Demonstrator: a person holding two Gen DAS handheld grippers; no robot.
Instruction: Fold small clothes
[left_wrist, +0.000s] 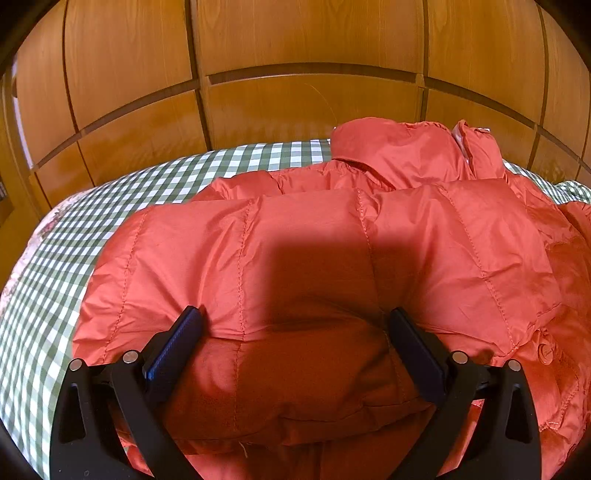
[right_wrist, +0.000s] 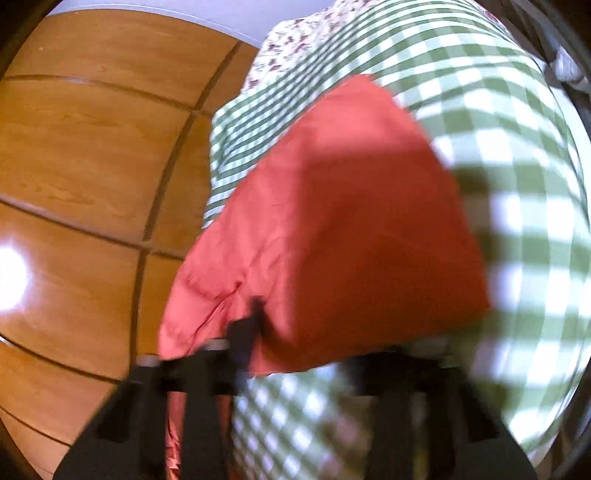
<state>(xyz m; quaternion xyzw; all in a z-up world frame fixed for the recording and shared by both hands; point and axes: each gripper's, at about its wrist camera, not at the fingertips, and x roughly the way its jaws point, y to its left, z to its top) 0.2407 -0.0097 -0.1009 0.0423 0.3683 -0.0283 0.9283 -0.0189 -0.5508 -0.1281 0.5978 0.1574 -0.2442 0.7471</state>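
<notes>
Jacket (left_wrist: 317, 258) half folded on the bed (left_wrist: 74, 229). My left gripper (left_wrist: 295, 332) fingers sit apart, pressing it; right gripper (right_wrist: 288, 332) looks clamped on a flap, still folding.

**A bedroom in a home**

The setting reads as a domestic bedroom. A bed (left_wrist: 48, 295) fills the lower part of both views, covered with a green-and-white checked sheet (right_wrist: 480, 110); at its edge a second fabric with a small floral print (right_wrist: 288, 40) shows. Right behind the bed stands a run of warm, glossy wooden panels (left_wrist: 295, 48), divided by dark grooves into tall door-like sections, much like a fitted wardrobe. A bright light reflects off that varnished wood (right_wrist: 11, 273) in the right wrist view. An orange quilted puffer jacket (left_wrist: 314, 258) lies spread on the sheet, household clothing rather than shop stock or work gear.
</notes>
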